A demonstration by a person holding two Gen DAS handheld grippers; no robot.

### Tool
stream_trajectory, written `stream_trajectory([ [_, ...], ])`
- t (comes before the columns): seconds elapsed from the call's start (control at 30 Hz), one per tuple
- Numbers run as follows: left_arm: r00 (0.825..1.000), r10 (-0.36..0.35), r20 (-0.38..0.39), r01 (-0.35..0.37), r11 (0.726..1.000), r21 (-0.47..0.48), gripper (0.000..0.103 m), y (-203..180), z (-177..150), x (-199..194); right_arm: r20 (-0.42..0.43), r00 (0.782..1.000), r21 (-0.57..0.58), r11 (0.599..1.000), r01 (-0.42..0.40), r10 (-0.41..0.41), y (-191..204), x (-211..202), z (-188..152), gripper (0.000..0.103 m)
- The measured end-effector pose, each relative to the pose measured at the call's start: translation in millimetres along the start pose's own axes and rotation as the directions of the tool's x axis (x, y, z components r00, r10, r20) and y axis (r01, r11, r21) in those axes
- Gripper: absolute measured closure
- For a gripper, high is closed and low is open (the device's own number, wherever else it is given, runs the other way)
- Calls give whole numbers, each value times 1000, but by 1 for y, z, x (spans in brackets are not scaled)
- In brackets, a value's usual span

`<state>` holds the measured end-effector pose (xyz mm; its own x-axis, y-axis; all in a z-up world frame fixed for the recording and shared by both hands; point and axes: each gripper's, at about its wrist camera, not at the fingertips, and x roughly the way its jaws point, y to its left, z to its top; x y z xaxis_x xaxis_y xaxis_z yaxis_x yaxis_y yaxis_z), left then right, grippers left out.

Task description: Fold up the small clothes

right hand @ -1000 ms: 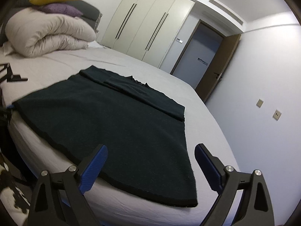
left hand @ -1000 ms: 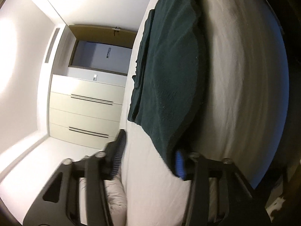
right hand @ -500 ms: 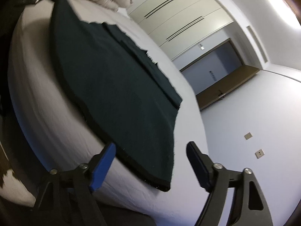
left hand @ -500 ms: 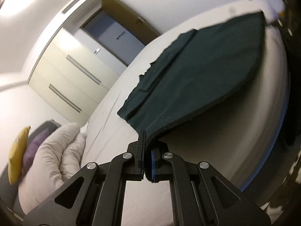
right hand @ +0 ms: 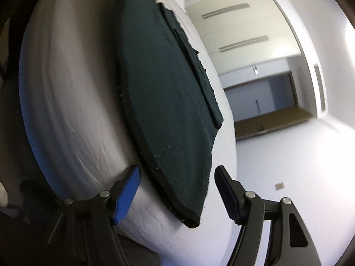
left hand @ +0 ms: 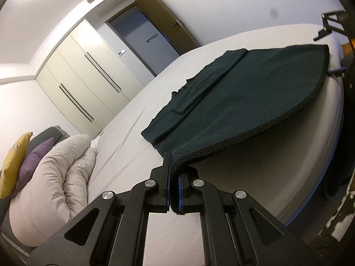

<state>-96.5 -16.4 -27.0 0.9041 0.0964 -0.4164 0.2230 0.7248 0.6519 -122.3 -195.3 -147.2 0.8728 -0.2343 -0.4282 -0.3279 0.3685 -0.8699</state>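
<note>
A dark green garment (left hand: 239,102) lies spread on the white bed (left hand: 124,137), its far part folded over itself. My left gripper (left hand: 173,177) is shut on the garment's near corner and holds that corner lifted off the sheet. In the right wrist view the same garment (right hand: 164,102) shows, with its other near corner (right hand: 190,208) between the fingers of my right gripper (right hand: 177,190). Those jaws are closing, and the blue pads do not touch the cloth. The right wrist view is rolled and blurred.
A rolled beige duvet (left hand: 55,177) with a purple pillow (left hand: 33,157) and a yellow pillow (left hand: 13,161) lies at the head of the bed. Cream wardrobe doors (left hand: 88,77) and a doorway (left hand: 142,40) stand beyond. The bed's near edge (right hand: 66,133) drops off close by.
My left gripper closed on the garment corner, rolled upright and rose, lifting the hem. My right gripper sank and rolled, its jaws narrowing around the other corner.
</note>
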Motion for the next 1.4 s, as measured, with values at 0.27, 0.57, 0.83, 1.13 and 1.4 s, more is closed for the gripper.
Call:
stream_trajectory([
  [0.27, 1000, -13, -11, 13, 1000, -20, 99, 2, -4, 2, -74, 993, -71, 994, 87, -92, 3, 9, -7, 50],
  [0.57, 999, -14, -32, 14, 1000, -14, 99, -5, -19, 7, -83, 996, -41, 999, 21, -25, -5, 9, -8, 99],
  [0.83, 1000, -16, -13, 14, 990, -139, 99, 14, -10, 12, -43, 998, 125, 991, 42, -37, -51, 15, 7, 99],
  [1.13, 1000, 9, -7, -10, 958, -287, 99, 66, 25, 43, 13, 996, 244, 966, 81, -87, -115, 50, 45, 99],
  [1.4, 998, 6, -63, -27, 945, -327, 99, 118, 55, 116, 15, 995, 321, 943, 88, -98, -180, 119, 84, 99],
])
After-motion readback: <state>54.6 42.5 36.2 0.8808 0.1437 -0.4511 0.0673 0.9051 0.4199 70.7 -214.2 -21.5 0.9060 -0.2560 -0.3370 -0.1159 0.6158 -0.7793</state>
